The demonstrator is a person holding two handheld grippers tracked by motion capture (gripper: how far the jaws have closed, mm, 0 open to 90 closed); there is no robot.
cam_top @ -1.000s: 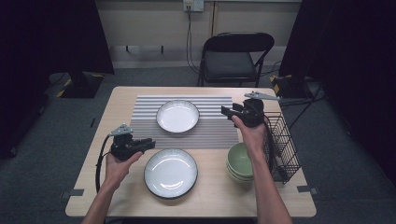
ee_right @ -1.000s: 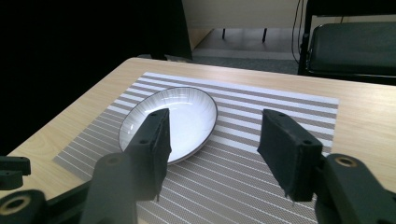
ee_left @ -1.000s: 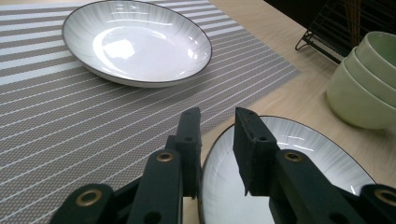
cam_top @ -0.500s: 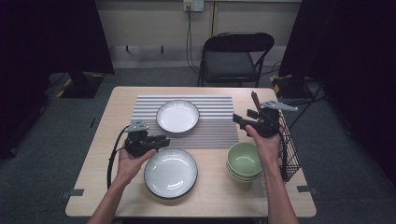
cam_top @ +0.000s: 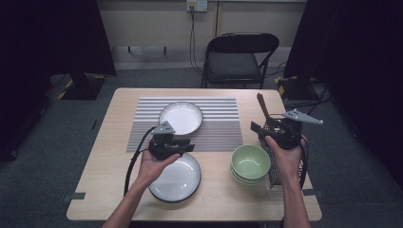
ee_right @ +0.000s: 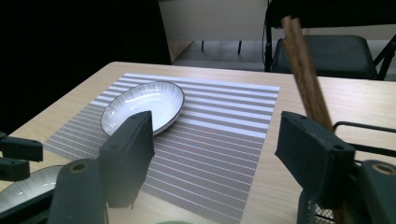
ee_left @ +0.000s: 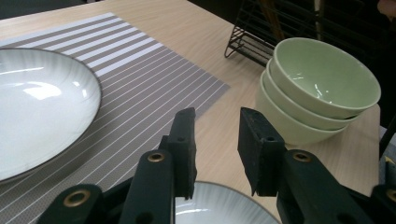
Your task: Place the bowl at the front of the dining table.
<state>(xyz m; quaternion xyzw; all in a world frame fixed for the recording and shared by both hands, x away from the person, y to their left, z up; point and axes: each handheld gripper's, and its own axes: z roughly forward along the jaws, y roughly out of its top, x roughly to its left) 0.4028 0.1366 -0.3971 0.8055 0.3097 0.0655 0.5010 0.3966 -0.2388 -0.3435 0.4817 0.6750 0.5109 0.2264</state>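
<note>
The desk (cam_top: 104, 142) carries a striped mat (cam_top: 223, 123) at its centre. On the mat's 12 o'clock half sits a white plate (cam_top: 180, 117); another plate (cam_top: 178, 180) lies at 6 o'clock off it. Stacked green bowls (cam_top: 250, 164) stand at 4 o'clock, beside a wire rack (cam_top: 274, 166). The left claw (cam_top: 187, 148) hovers over the near plate's rim, jaws apart, empty. The right claw (cam_top: 255, 129), above the rack, has just been opening, nothing between its jaws.

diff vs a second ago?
Left gripper moved from the table's left edge in over the near plate, jaws opening slightly, nothing between them. Right gripper shifted right to the wire rack, jaws opening, empty. Far plate, bowls, placemat unchanged.
</note>
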